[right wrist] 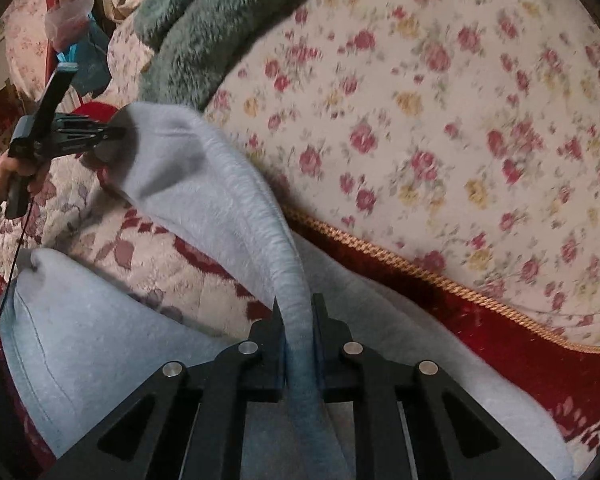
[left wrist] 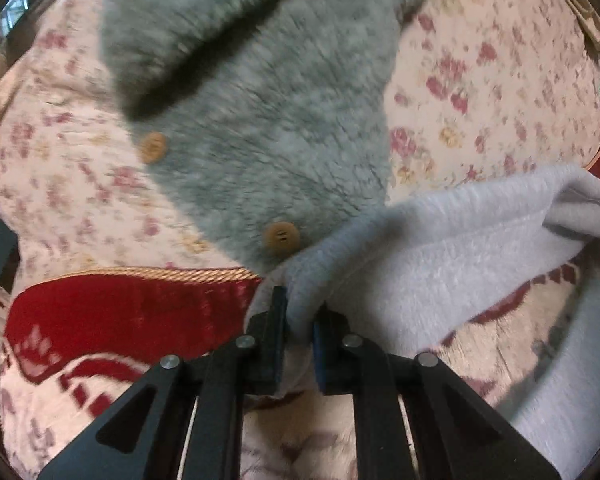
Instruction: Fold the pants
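The pants (left wrist: 440, 264) are pale grey-blue fleece, lifted off a red and cream blanket (left wrist: 120, 316). My left gripper (left wrist: 300, 320) is shut on one end of their top edge. My right gripper (right wrist: 298, 320) is shut on the other end of the same edge, so the cloth (right wrist: 204, 184) hangs stretched between them. In the right wrist view the left gripper (right wrist: 116, 134) shows at the far left, held by a hand. The lower part of the pants (right wrist: 80, 340) lies on the blanket.
A grey-green fluffy garment (left wrist: 260, 100) with tan buttons (left wrist: 282, 236) lies just beyond on a floral quilt (right wrist: 440, 120). A gold cord trim (right wrist: 420, 272) edges the red blanket. Clutter and a blue bag (right wrist: 84, 56) sit at far left.
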Available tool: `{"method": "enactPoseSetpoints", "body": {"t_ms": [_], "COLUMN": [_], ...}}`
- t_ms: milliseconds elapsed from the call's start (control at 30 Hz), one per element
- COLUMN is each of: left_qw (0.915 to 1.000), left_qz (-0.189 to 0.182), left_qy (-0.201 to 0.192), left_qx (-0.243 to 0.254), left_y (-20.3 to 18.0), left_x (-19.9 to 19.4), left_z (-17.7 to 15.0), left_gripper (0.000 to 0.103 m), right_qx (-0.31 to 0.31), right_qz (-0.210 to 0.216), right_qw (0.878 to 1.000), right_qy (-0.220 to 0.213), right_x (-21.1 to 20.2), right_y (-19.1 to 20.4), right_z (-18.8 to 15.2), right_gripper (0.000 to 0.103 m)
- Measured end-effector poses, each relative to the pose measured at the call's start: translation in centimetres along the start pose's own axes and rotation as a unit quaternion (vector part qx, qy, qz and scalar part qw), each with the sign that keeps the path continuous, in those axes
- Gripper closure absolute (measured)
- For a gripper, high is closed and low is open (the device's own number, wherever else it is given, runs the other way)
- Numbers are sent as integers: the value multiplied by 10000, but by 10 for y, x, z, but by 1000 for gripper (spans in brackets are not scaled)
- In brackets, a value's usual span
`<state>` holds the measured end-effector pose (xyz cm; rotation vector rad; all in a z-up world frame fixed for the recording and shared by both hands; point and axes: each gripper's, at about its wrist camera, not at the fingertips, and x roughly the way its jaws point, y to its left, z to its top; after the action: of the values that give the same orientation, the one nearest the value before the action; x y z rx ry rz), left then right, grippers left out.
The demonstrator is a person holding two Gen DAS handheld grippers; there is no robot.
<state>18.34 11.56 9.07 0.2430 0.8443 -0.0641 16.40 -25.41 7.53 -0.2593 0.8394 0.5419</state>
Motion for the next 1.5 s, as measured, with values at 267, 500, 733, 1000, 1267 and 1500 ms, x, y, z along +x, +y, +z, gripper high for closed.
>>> {"method": "enactPoseSetpoints", "body": {"t_ms": [267, 500, 733, 1000, 1267, 1500], "left_qw": [9996, 9992, 9988, 9972, 9958, 9904], "left_qz": [83, 40, -15, -230, -627, -915], "left_qy": [-278, -390, -497, -653, -336, -67], "left_qx": [22, 11, -13, -281, -584, -1039], "left_y": [-4, -19, -38, -70, -102, -101], "left_x": [-75, -118, -162, -188, -180, -162], "left_z": [-28, -63, -109, -166, -236, -261], "left_gripper": [92, 92, 92, 92, 91, 82], "right_qx": [39, -85, -177, -110, -98, -372], "right_qz": [-19, -38, -23, 58, 182, 9], "right_qw": [9998, 9996, 9996, 9999, 9994, 9976], "right_qy": [-216, -283, -216, -69, 291, 576], "right_x": [-48, -92, -116, -132, -127, -111], "right_y": [12, 25, 38, 43, 48, 63], "right_z": [-5, -20, -51, -89, -135, -173], "right_gripper": [93, 93, 93, 93, 93, 89]}}
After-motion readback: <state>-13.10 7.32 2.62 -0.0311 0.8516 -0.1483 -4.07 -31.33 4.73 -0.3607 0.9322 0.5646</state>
